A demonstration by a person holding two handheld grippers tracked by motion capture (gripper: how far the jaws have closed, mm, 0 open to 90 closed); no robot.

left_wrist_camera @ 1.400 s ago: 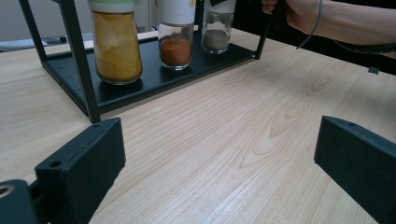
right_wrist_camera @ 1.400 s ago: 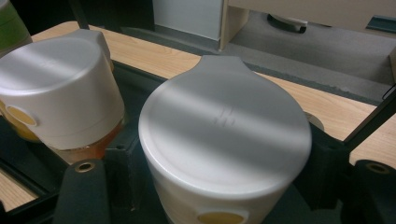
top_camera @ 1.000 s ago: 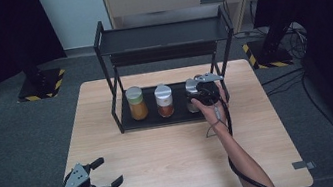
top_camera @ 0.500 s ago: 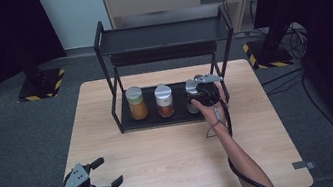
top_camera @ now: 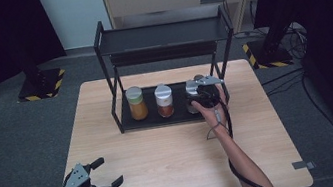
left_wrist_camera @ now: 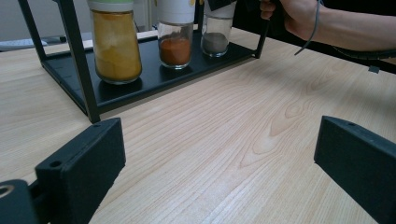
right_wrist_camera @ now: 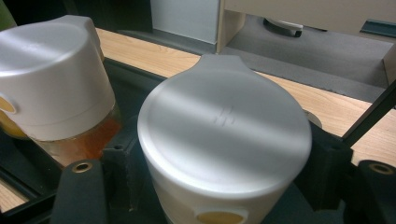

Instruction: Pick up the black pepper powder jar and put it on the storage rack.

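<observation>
Lower left of the high view: left gripper [top_camera: 102,173] sits over the table's [top_camera: 175,163] near edge, jaws spread wide, nothing between them. At center, on the black rack's [top_camera: 123,123] bottom shelf, stand an orange-filled jar [top_camera: 136,103] and a red-spice jar [top_camera: 164,101]. Just right of them, the right gripper [top_camera: 195,100] straddles the grey-spice jar [right_wrist_camera: 224,126] below its white cap; its jaws have just been opening, and whether the pads still press I cannot tell.
</observation>
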